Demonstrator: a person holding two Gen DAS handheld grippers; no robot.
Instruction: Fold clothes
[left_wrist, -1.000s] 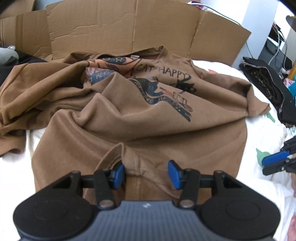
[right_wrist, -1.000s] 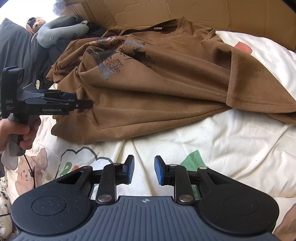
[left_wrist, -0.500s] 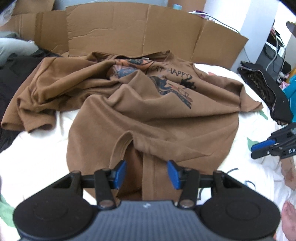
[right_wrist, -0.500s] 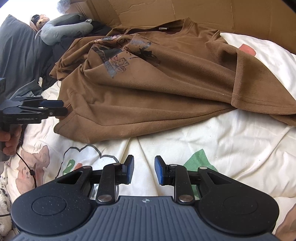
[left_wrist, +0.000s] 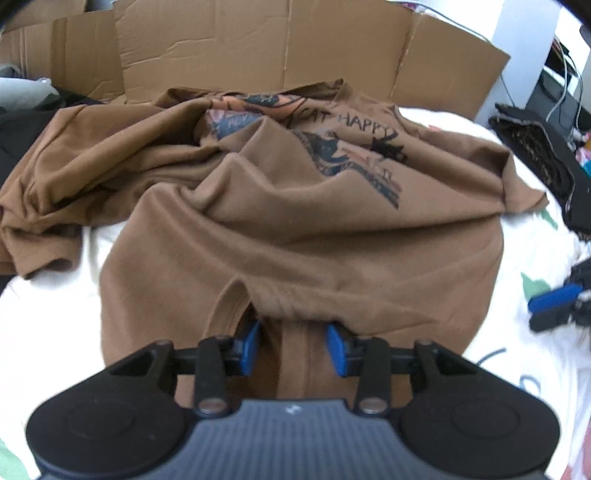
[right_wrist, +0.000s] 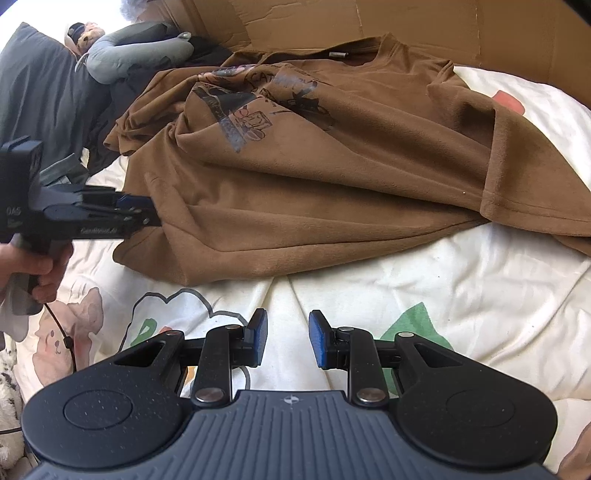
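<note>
- Brown fabric, the hem fold of a T-shirt, sits bunched between the blue pads of the left gripper; its jaws have just been closing on that fold, and whether the pads already press the cloth I cannot tell.
- In the right wrist view the same left gripper reaches in from the left edge, its tip at the shirt's near left hem, with a hand wrapped round its handle and a thin black cable hanging below.
- The right gripper hangs over bare bedding, its jaws parted with nothing between them, near the shirt's hem but apart from it.
- The T-shirt lies crumpled on the bed, collar toward the cardboard at the back, front print partly folded in on itself; the words "CAT HAPPY" and a dark cat figure show in the left wrist view.
- One sleeve spreads out to the right in the right wrist view, its hem lying on the sheet.
- The bed sheet is cream with cartoon prints in green and pink.
- Flattened cardboard stands behind the shirt.
- A grey neck pillow and dark clothing lie at the far left; a dark folded garment lies at the right edge of the bed.
</note>
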